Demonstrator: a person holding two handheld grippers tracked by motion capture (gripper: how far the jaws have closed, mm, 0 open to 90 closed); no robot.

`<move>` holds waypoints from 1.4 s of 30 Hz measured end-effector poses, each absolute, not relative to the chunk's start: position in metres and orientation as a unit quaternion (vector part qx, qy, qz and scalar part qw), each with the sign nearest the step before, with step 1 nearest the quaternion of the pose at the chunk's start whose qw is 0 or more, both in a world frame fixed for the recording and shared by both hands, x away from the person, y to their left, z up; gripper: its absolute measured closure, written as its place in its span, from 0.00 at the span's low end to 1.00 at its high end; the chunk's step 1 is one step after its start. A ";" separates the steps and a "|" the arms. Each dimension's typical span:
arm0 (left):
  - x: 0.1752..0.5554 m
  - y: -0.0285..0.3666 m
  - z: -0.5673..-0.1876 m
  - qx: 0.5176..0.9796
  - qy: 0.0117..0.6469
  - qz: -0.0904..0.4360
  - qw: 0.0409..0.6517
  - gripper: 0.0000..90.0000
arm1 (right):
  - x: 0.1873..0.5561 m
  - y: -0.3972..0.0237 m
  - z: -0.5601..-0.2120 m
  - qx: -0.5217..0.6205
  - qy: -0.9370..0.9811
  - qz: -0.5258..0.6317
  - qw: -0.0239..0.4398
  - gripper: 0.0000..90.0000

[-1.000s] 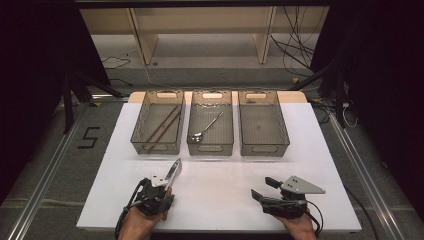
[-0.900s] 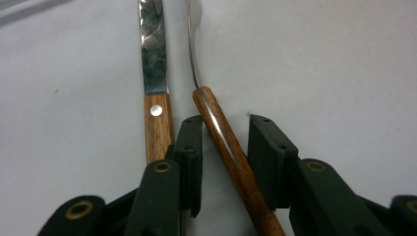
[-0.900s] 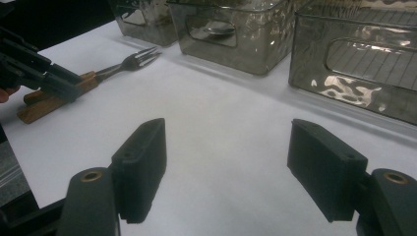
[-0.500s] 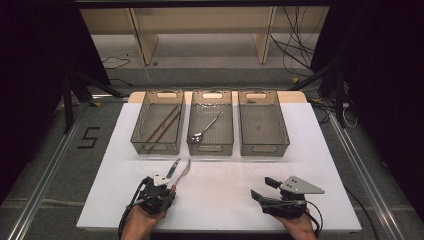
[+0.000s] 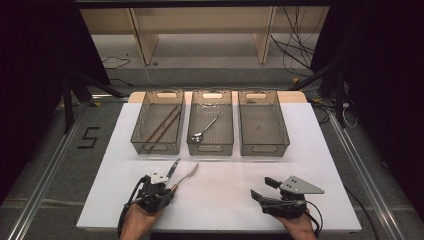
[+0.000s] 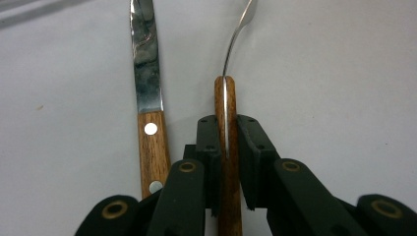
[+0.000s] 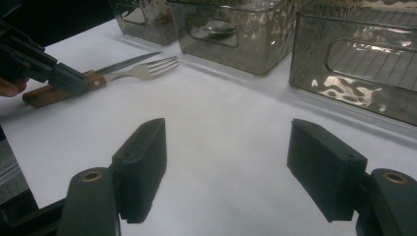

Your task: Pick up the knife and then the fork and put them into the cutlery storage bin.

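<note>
The left tool (image 5: pixel 170 186) sits at the near left of the table (image 5: pixel 225 200), and its jaws, which have just been closing, now press on the wooden handle of the fork (image 6: pixel 229 147) from both sides. In the left gripper view the handle stands on edge between the two black pads, with the metal spine showing as a bright line down its middle, and the neck curves away ahead. The fork lies on the white table with its tines pointing toward the bins. The right tool (image 5: pixel 267 190) rests at the near right, well apart from the left one; its jaws stand wide with nothing between them, and in the right gripper view bare table shows in the gap.

Three clear bins stand side by side at the far part of the table. The left bin (image 5: pixel 141 131) holds two dark sticks lying slantwise. The middle bin (image 5: pixel 192 150) holds a spoon (image 5: pixel 206 129). The right bin (image 5: pixel 285 140) stands beside it; I cannot tell whether anything lies in it.

A knife (image 6: pixel 147 93) with a wooden handle and two rivets lies just beside the fork, on its left in the left gripper view, almost parallel to it and apart from the pads. Its blade also points toward the bins.
</note>
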State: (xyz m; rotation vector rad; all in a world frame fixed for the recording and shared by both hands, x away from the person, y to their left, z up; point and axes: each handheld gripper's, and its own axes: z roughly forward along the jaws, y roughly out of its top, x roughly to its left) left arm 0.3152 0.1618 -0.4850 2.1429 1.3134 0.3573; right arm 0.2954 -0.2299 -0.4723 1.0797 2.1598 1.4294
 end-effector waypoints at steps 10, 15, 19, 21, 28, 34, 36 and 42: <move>0.316 0.165 -0.482 0.804 0.488 0.122 0.317 0.90 | 0.295 -0.231 -0.472 0.380 0.758 0.503 0.168 0.35; 0.315 0.167 -0.477 0.802 0.484 0.116 0.330 0.90 | 0.295 -0.231 -0.472 0.379 0.758 0.503 0.168 0.35; 0.314 0.168 -0.471 0.799 0.481 0.112 0.343 0.90 | 0.295 -0.231 -0.472 0.380 0.758 0.503 0.168 0.35; 0.314 0.167 -0.468 0.799 0.477 0.111 0.350 0.90 | 0.295 -0.231 -0.472 0.381 0.757 0.503 0.168 0.35; 0.316 0.163 -0.460 0.799 0.467 0.107 0.362 0.90 | 0.295 -0.231 -0.472 0.381 0.757 0.504 0.167 0.35; 0.322 0.159 -0.454 0.799 0.462 0.102 0.370 0.90 | 0.296 -0.231 -0.473 0.382 0.757 0.504 0.167 0.35; 0.323 0.157 -0.452 0.801 0.459 0.102 0.371 0.90 | 0.295 -0.231 -0.472 0.382 0.757 0.504 0.166 0.35; 0.329 0.147 -0.446 0.809 0.443 0.097 0.375 0.90 | 0.295 -0.229 -0.471 0.377 0.758 0.506 0.168 0.35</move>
